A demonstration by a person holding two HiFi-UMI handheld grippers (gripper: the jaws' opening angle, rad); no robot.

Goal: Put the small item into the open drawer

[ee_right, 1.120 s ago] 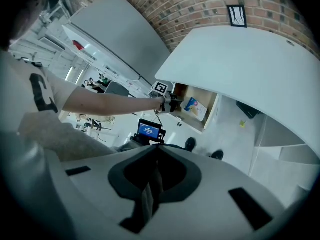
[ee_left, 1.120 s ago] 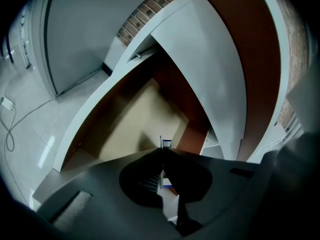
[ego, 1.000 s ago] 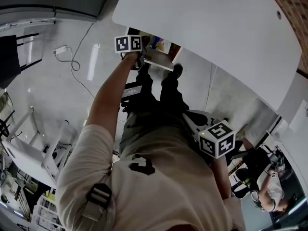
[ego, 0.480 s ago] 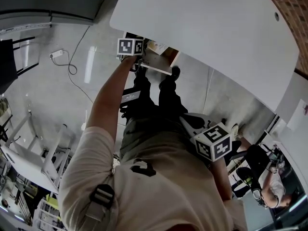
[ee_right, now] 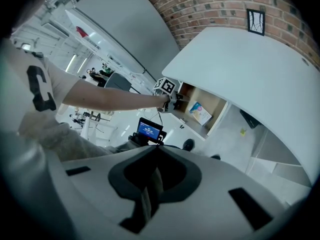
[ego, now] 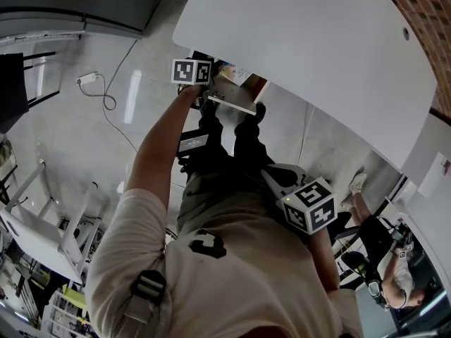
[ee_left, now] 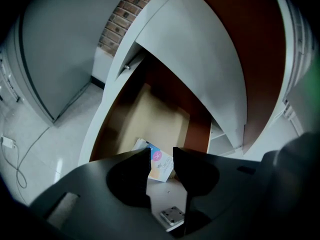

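Since the drawer (ego: 238,98) slides out from beneath the white bench (ego: 317,55), the head view has the person's left arm stretched well forward, carrying the left hand-held gripper (ego: 204,90) to the drawer's front edge. The right hand-held gripper (ego: 276,177) is kept back near the person's waist, well apart from the drawer. My guess is that it has no job in this step.

From the left gripper view, the left hand-held gripper (ee_left: 161,153) has its jaws apart. They have just been opening, and the pads are not pressing on anything. The small item (ee_left: 159,169), a colourful packet, lies beyond the tips on the floor of the drawer (ee_left: 160,111), framed by the gap. It looks let go and at rest, though I cannot tell whether it lies flat or leans on something under it. If so, the task seems nearly done, with only pulling the hand clear left.

From the right gripper view, the right hand-held gripper (ee_right: 150,181) has its jaws together with nothing between them. Far off, the small item (ee_right: 200,113) sits inside the drawer (ee_right: 215,115), just beside the left hand-held gripper (ee_right: 172,99).
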